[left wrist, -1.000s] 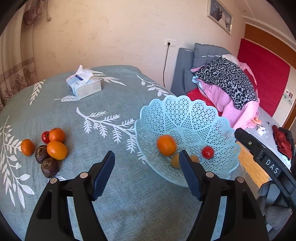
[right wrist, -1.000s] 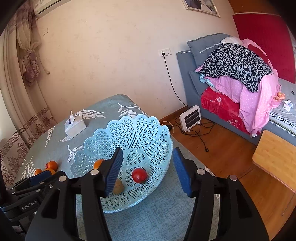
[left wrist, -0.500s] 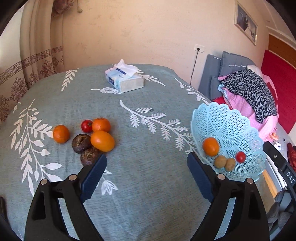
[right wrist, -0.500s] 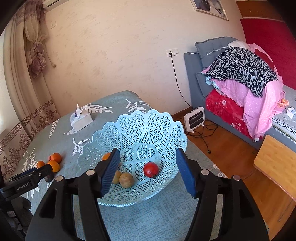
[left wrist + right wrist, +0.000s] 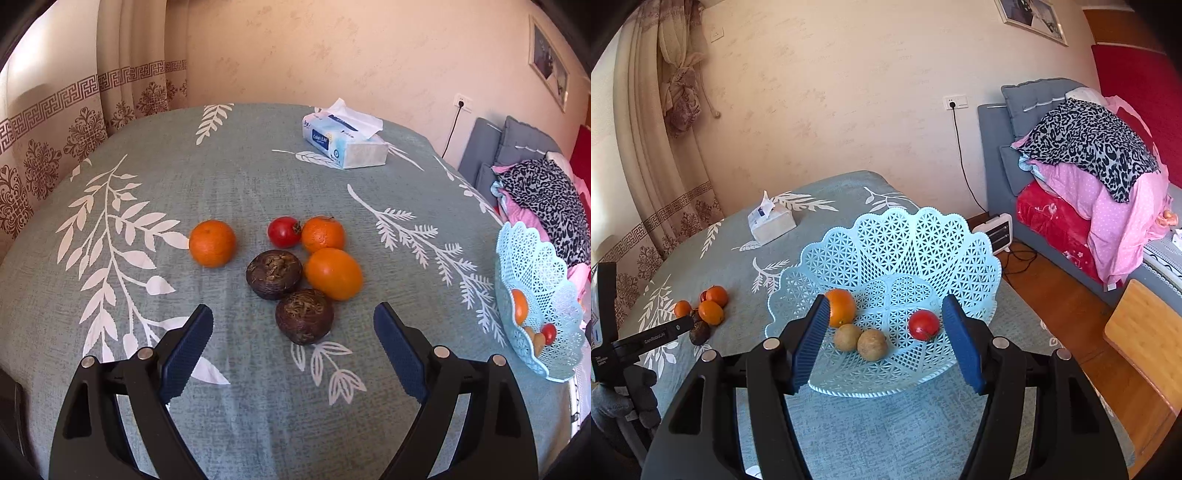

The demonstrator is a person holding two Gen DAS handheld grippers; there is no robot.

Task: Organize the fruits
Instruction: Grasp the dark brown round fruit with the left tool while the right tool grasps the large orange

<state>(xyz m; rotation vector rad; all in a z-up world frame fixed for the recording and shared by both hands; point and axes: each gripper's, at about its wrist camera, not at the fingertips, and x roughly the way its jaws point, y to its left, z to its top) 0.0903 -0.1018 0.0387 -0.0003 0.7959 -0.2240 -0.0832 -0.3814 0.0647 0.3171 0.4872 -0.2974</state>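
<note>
A cluster of fruit lies on the teal tablecloth: two dark brown fruits (image 5: 304, 315) (image 5: 273, 273), three oranges (image 5: 333, 273) (image 5: 323, 233) (image 5: 212, 243) and a red tomato (image 5: 283, 232). My left gripper (image 5: 293, 341) is open and empty, just short of the nearest dark fruit. A light blue lattice basket (image 5: 923, 243) holds an orange (image 5: 841, 308), two brown kiwis (image 5: 871, 344) and a red tomato (image 5: 923, 325). My right gripper (image 5: 888, 341) is open and empty, at the basket's near rim. The basket (image 5: 535, 269) also shows at the right edge of the left wrist view.
A tissue box (image 5: 345, 144) stands at the far side of the table. Curtains (image 5: 74, 122) hang to the left. A bed with piled clothes (image 5: 1089, 155), a small heater (image 5: 995, 232) on the wooden floor and a wooden stool (image 5: 1145, 332) lie right of the table.
My left gripper swung left, from over the basket to the fruit cluster, which is now centred and close. My right gripper drew back slightly from the basket; both kiwis are now visible.
</note>
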